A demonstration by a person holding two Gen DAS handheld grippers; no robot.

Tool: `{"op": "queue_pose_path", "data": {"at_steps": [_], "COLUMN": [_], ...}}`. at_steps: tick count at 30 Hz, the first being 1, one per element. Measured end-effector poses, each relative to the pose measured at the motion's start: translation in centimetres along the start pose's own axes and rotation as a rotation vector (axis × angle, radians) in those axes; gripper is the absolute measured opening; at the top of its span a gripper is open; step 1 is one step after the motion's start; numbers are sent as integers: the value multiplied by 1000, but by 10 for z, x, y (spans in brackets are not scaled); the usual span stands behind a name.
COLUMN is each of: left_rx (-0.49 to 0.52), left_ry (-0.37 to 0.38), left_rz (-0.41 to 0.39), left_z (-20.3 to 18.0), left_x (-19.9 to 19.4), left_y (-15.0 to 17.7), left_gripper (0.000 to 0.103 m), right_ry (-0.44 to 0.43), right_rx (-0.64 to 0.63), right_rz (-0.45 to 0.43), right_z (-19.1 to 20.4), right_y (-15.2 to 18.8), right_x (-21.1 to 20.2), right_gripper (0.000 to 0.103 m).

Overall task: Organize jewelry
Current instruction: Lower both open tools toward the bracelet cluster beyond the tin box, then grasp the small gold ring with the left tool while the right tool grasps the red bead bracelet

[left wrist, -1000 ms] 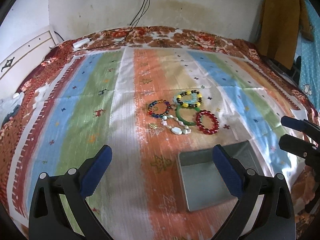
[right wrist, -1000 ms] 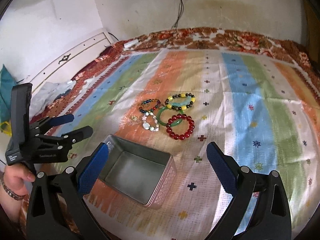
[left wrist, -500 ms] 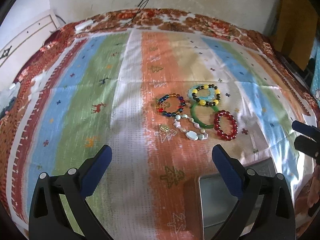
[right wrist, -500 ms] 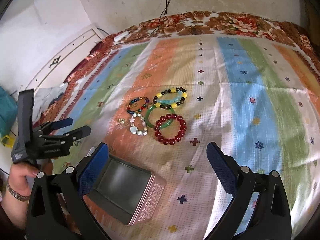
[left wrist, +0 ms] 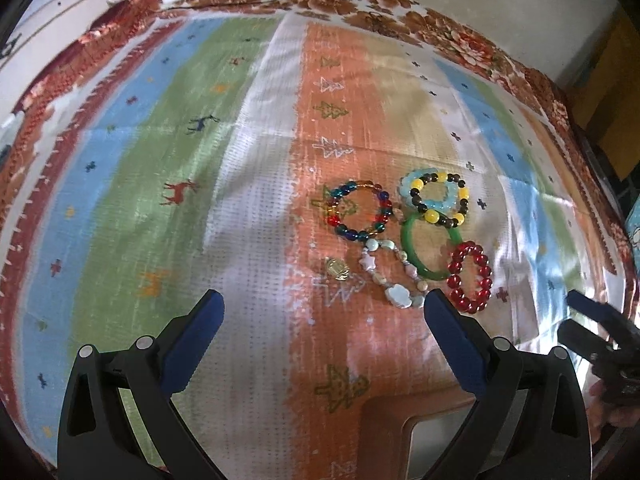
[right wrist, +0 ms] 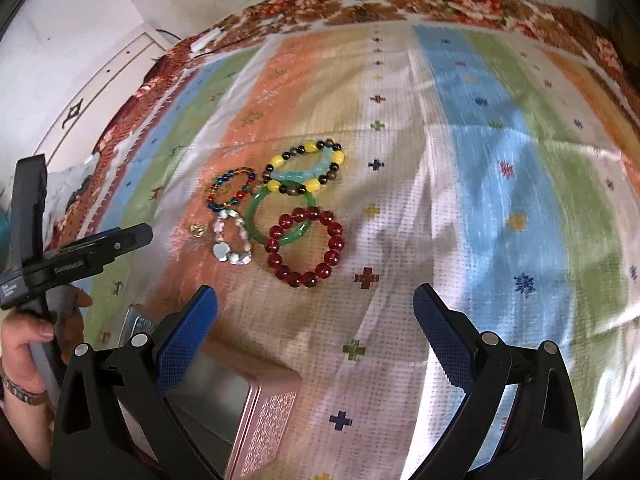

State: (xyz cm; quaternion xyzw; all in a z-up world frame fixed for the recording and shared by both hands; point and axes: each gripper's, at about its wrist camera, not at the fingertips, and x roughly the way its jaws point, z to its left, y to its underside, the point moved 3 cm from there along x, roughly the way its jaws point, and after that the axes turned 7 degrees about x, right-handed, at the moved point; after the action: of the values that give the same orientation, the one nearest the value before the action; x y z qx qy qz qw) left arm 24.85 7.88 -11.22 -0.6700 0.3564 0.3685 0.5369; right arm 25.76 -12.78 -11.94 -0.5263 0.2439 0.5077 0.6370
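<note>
Red bead bracelet [right wrist: 306, 242], green bangle [right wrist: 276, 218], striped cloth [right wrist: 500, 184].

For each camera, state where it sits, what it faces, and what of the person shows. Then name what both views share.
Left wrist: on the left gripper, facing the bracelets on the striped cloth; jaws open, right gripper at the edge.
Right wrist: on the right gripper, facing the same pile; jaws open, left gripper and hand visible.
Shared: red bead bracelet, green bangle, tin box.

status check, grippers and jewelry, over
Left gripper open, empty; right gripper open, empty. Bracelets clustered on the bedspread, none in the tin. Nothing in the way.
</note>
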Motion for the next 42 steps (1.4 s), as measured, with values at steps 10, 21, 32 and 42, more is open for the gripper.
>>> {"op": "queue_pose_path", "data": {"at_steps": [10,21,32,42], "left_rx": [-7,-15,80,140], "left_ry": [67,89,24,2], "left_rz": [81,133,142,154], "left_z": [-2,1,-5,-13], "left_x": [30,53,67,74], "left_y": [-7,-8,-12,-13], "left_gripper": [69,59,37,17], "right_ry": [12,27,74,113], "right_rx": [77,78,48,53], "right_rz": [77,113,134,151], "right_z": [-11,-9,-5,-12], "right_y": [-7,-16,-19,-25], "right_x": [38,65,82,86], "right_gripper": [90,70,59,25]}}
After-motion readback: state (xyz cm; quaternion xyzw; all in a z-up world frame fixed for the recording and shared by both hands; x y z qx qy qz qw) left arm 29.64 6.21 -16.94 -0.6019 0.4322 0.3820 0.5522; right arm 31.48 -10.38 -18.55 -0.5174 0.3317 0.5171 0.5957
